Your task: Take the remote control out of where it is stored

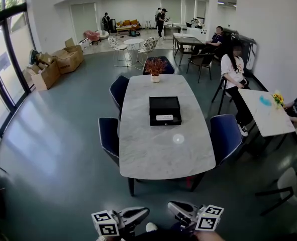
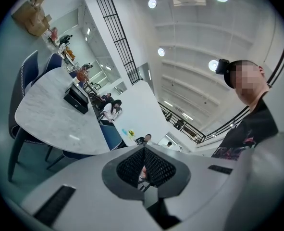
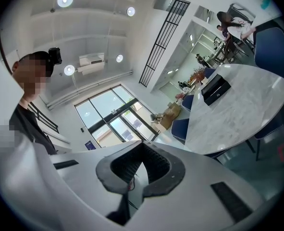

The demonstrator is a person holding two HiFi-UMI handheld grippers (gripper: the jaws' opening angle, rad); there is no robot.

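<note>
Both grippers are closed with nothing between the jaws. The left gripper (image 1: 138, 214) and the right gripper (image 1: 178, 208) sit at the bottom edge of the head view, well apart from the table (image 1: 153, 149). The remote control (image 1: 164, 117), a pale bar, lies at the front part of the black box (image 1: 164, 106) near the table's middle — in it or on it, I cannot tell. It is straight ahead of the grippers, its long axis running left to right across the approach. The right gripper seems slightly more in line with it.
</note>
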